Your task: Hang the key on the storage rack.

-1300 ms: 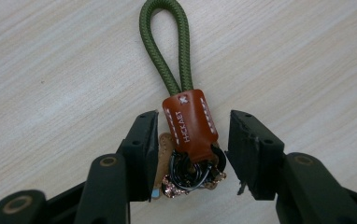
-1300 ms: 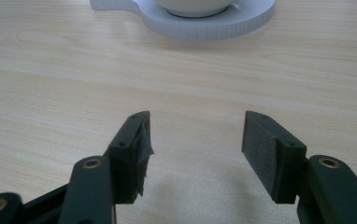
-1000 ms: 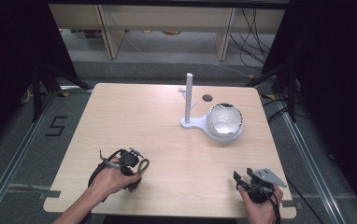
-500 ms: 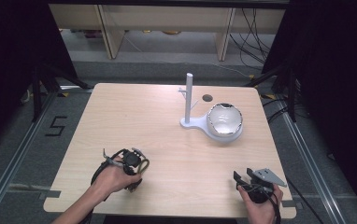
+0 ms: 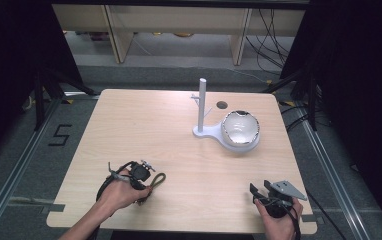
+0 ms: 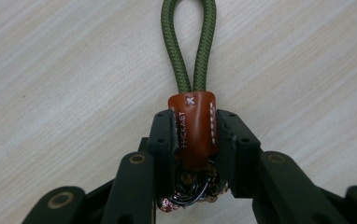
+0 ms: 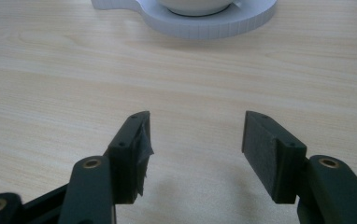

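The left gripper point(image 6: 193, 140) is closed on the brown leather tab point(image 6: 193, 128) of a keychain point(image 5: 154, 182), its jaws having just been closing, and the tab is pressed between the two pads. The green cord loop point(image 6: 188, 46) is laid flat on the wooden table point(image 5: 144, 125), ahead of the jaws, at the near left part. The right gripper point(image 7: 195, 144) is held with jaws apart, nothing between them, above the near right corner. A white bowl point(image 5: 240, 127) is seen on a white stand point(image 5: 201, 107), well apart from both.

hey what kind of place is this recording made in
Probably a lab or workshop recording bay. A bare wooden table stands on a grey floor with tape marks and a painted number five, black curtains hang at both sides, and loose cables trail behind it.
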Available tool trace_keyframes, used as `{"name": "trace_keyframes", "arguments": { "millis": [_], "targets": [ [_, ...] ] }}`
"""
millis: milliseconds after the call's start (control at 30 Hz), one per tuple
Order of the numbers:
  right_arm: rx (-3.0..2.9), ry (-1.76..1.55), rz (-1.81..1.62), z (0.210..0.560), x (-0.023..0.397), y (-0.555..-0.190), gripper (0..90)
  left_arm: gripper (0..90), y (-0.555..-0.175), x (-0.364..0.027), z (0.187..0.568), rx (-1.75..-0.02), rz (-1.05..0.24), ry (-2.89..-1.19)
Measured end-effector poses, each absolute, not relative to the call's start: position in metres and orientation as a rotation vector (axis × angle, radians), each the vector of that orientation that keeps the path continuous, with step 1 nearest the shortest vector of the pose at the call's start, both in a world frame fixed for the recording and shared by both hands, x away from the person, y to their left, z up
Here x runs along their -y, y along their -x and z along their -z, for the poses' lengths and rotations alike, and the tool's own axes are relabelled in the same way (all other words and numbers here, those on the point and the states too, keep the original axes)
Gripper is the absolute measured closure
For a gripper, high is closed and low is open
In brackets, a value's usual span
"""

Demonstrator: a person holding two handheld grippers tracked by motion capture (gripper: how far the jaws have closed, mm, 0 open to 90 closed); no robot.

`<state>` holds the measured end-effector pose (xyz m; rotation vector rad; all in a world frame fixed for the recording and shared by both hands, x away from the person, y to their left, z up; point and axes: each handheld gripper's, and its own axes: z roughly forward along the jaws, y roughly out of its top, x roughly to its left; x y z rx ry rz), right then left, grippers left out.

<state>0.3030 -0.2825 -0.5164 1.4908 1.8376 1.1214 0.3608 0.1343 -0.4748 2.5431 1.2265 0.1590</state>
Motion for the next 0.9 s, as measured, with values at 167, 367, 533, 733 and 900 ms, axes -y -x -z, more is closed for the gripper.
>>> {"name": "trace_keyframes", "arguments": {
  "millis": [167,367,533,733,900],
  "targets": [
    [-1.840,-1.485,-1.115,0.516,0.283,-0.303,43.1,69.1,-0.357,-0.141,0.473,-1.203,-0.189,-2.485],
    [-1.842,-1.495,-1.116,0.516,0.283,-0.303,43.1,69.3,-0.351,-0.151,0.472,-1.160,-0.196,-2.429],
    [-1.839,-1.485,-1.115,0.516,0.283,-0.303,43.1,69.3,-0.347,-0.156,0.472,-1.132,-0.225,-2.368],
    [-1.841,-1.494,-1.115,0.516,0.283,-0.303,43.1,69.4,-0.340,-0.163,0.470,-1.069,-0.234,-2.273],
    [-1.841,-1.493,-1.113,0.516,0.282,-0.303,43.1,69.4,-0.337,-0.167,0.469,-1.039,-0.250,-2.226]
  ]
}}
